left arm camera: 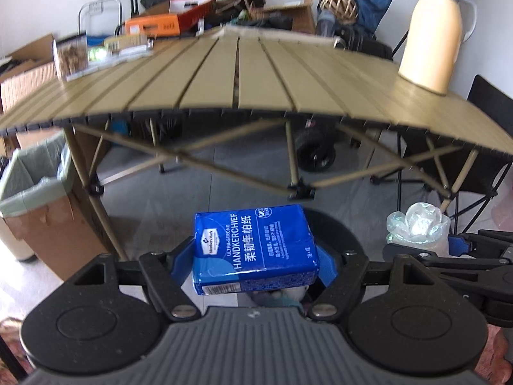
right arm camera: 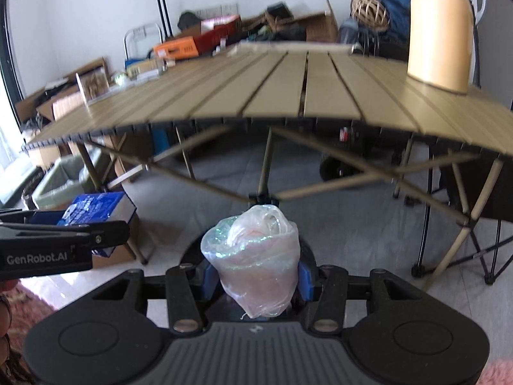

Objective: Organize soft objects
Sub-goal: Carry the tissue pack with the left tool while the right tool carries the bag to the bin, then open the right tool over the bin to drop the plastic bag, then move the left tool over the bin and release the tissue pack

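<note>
A blue pack of handkerchief tissues (left arm camera: pixel 253 247) sits between the blue pads of my left gripper (left arm camera: pixel 253 266), which is shut on it, in front of the slatted table's near edge. The same pack (right arm camera: pixel 96 208) shows at the left of the right wrist view, held by the left gripper (right arm camera: pixel 64 240). My right gripper (right arm camera: pixel 256 277) is shut on a crumpled iridescent plastic bundle (right arm camera: pixel 256 256). That bundle (left arm camera: pixel 416 224) and the right gripper (left arm camera: pixel 461 247) appear at the right of the left wrist view. Both held things hang over the grey floor.
A tan slatted folding table (left arm camera: pixel 256 73) stands ahead with crossed legs under it. On it are a cream jug (left arm camera: pixel 433 32) at the right and a clear box (left arm camera: pixel 70 54) at the left. A lined cardboard bin (left arm camera: pixel 35 176) stands at the left. Boxes and bags are piled behind.
</note>
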### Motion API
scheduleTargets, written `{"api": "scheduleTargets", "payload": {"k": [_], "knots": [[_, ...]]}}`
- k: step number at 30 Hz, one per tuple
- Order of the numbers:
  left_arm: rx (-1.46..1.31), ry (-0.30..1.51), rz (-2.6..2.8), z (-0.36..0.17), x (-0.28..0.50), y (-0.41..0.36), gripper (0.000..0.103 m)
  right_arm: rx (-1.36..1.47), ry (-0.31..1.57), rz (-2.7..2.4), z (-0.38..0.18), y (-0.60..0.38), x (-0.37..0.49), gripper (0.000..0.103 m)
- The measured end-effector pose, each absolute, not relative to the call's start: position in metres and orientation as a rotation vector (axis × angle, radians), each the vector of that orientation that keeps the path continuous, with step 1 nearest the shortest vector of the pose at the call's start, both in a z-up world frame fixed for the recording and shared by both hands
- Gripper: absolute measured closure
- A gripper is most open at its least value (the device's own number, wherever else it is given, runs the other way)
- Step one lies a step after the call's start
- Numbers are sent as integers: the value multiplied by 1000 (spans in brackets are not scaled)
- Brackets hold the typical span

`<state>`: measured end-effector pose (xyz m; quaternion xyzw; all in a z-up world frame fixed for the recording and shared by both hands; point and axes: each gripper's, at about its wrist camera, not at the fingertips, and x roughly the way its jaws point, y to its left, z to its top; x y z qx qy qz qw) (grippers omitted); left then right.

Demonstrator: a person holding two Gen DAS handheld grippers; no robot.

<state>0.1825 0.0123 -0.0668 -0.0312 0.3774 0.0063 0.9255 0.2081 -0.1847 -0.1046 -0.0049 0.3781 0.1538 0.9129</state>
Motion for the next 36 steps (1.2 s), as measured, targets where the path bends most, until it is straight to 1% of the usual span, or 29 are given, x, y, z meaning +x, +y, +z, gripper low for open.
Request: {"api": "scheduleTargets", "payload": {"k": [7,17,20,21,22,23,24,25,27,30,36], "knots": [[-104,865,39,-101,192,27,27,-43,870,317,-132,-172,220,55],[-142,929,55,-128,213,49,27,-65,973,314,-166,-152,255,55],[-139,939,67,-135,219,54,27,-65,998,313,-176,-146,269,52],[-142,943,71,-136,220,56,27,-59,1006,314,-180,-145,275,46],[-145,947,75,-138,222,58,27,-49,1015,315,-184,-143,279,35],[-146,952,79,-140,224,60,27,-39,1021,317,-187,-143,284,29],[-146,957,84,-143,226,62,27,-34,1025,315,-189,-142,288,19],[-147,963,89,-145,227,64,27,-34,1026,312,-192,-141,292,15],[-151,978,95,-149,230,67,27,-36,1029,310,-196,-139,299,14],[-152,997,103,-154,233,69,27,-35,1036,310,-202,-137,305,0],[-139,1022,102,-161,239,65,27,-30,1041,294,-206,-142,312,0]]}}
